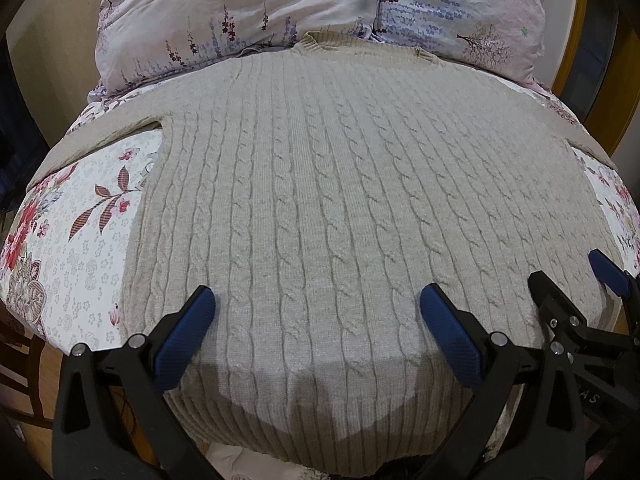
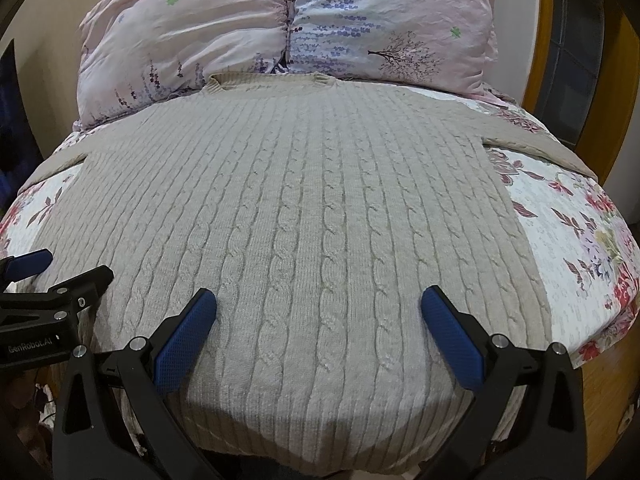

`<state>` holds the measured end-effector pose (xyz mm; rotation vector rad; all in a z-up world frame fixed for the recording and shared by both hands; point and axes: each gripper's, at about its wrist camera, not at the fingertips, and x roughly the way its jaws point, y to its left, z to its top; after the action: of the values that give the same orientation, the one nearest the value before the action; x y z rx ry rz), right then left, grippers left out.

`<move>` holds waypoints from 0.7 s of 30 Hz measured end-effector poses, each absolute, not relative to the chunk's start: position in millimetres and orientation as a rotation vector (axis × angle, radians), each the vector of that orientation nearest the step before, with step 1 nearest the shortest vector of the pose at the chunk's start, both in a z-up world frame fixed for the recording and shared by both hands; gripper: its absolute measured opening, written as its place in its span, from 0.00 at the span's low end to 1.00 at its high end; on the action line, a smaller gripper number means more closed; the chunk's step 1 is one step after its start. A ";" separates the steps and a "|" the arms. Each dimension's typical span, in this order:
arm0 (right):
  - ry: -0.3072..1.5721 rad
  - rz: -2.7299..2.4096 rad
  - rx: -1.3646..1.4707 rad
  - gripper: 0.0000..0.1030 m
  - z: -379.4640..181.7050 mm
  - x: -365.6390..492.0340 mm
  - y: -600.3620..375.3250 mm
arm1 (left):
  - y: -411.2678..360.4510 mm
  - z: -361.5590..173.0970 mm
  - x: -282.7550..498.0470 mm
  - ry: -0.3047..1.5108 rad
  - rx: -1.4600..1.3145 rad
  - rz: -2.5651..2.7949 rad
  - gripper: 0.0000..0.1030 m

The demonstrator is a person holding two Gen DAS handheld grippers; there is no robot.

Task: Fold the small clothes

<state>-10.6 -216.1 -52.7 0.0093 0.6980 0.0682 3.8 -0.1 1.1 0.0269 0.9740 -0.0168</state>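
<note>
Fig.: Cable-knit sweater laid flat, front up, on floral bedsheet; hem at near edge of bed, neckline at far end, touching the pillows. Long axis runs near-to-far, w/ cable ribs parallel to it. Sleeves are spread outward: one sleeve seen at far left, the other sleeve at far right, both angled back toward the near corners.

Left gripper is held over hem region, left of centre; blue pads spread wide, nothing held. Right gripper is held likewise over hem, right of centre; also spread wide and empty. Each gripper is visible at the edge of the other's view, so the two are close side by side.

Step in hand, as judged: first fold not yet begun; garment looks smoothed and ready. For a clean fold, a sleeve or side edge should be pinched through both knit layers, lifted only slightly, and carried across parallel to the ribs so the crease follows one cable. Thick knit is likely to sag and stretch if gripped at a single layer.
</note>
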 end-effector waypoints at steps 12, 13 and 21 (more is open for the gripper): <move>0.694 0.129 -0.026 0.99 -52.9 -5.9 -217.6 | 1.4 1.5 23.0 1.065 0.051 -0.047 0.98; 0.698 0.137 -0.033 0.99 -52.4 -4.5 -217.6 | 1.7 1.7 24.8 1.072 0.057 -0.057 0.98; 0.666 0.101 0.058 0.99 -19.5 29.7 -269.3 | 8.6 7.1 43.7 1.095 0.083 -0.109 0.98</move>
<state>29.7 -269.3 -19.5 0.0579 0.6661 0.1011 43.7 8.6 7.1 0.0830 1.0946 -0.1089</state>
